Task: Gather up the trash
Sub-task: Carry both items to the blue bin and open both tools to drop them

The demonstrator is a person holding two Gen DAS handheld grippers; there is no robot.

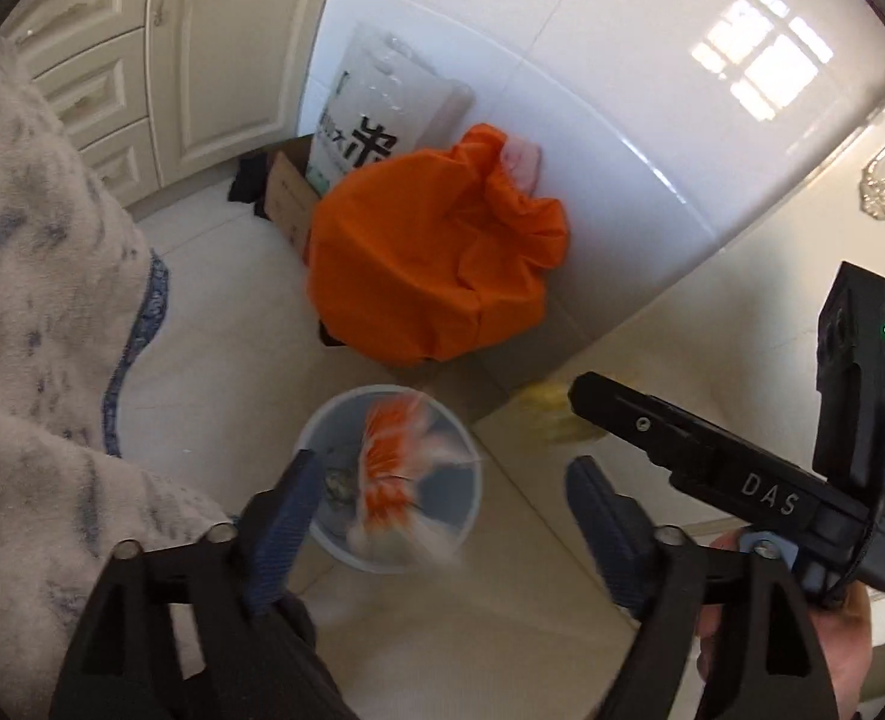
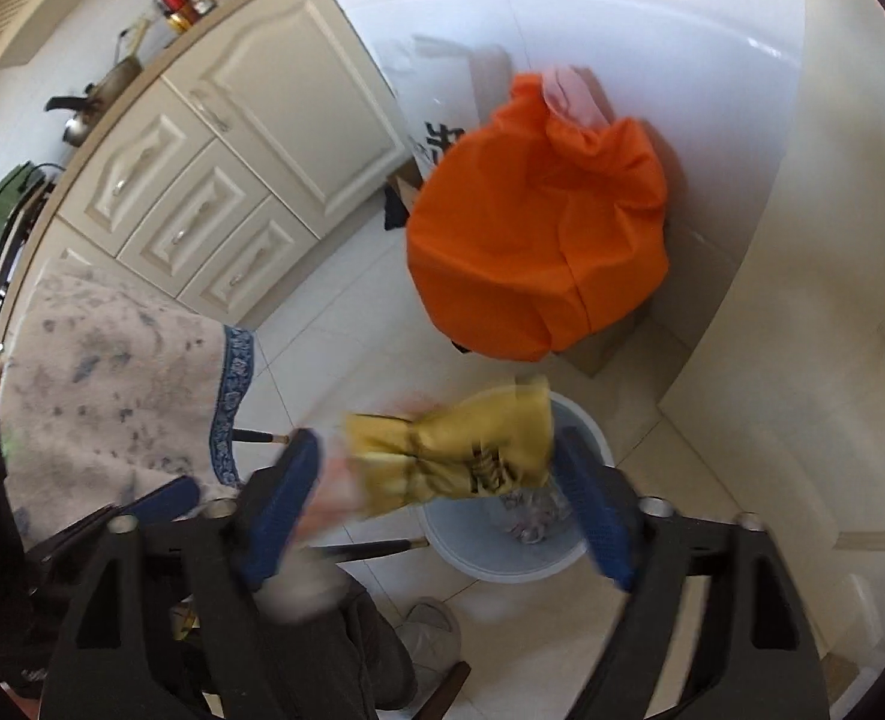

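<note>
Blue-padded fingers of the left gripper [image 1: 436, 516] frame the bottom of the left wrist view, standing wide apart with nothing pressed between them. Directly beyond the gap, a blurred orange-and-white crinkled snack wrapper [image 1: 391, 468] hangs over the mouth of a round pale-blue plastic waste bin [image 1: 472, 516] on the cream tiled floor [image 1: 214, 360]. The wrapper touches neither pad and appears to be loose in the air, its long axis running roughly toward and away from the camera.

In the right wrist view, the right gripper [image 2: 436, 498] also has its blue pads spread wide. A crumpled yellow foil packet with dark printing [image 2: 460, 456] lies between them, near the right pad; blur hides whether it touches. The packet's long axis runs across the gap, from left pad toward right. It sits over the near left rim of the same bin, where crumpled silvery rubbish [image 2: 529, 516] already lies at the bottom.

The relation that matters: both pieces of trash lie ahead of and below the grippers, and the bin sits under them. The wrapper looks centred on the opening; the packet overlaps the rim, so it seems the likelier one to miss.

Behind the bin stands a bulging orange fabric bag [image 1: 436, 258] against a white tiled wall [image 1: 622, 90]. A person's mottled grey fleece sleeve [image 1: 40, 300] fills the left side.
</note>
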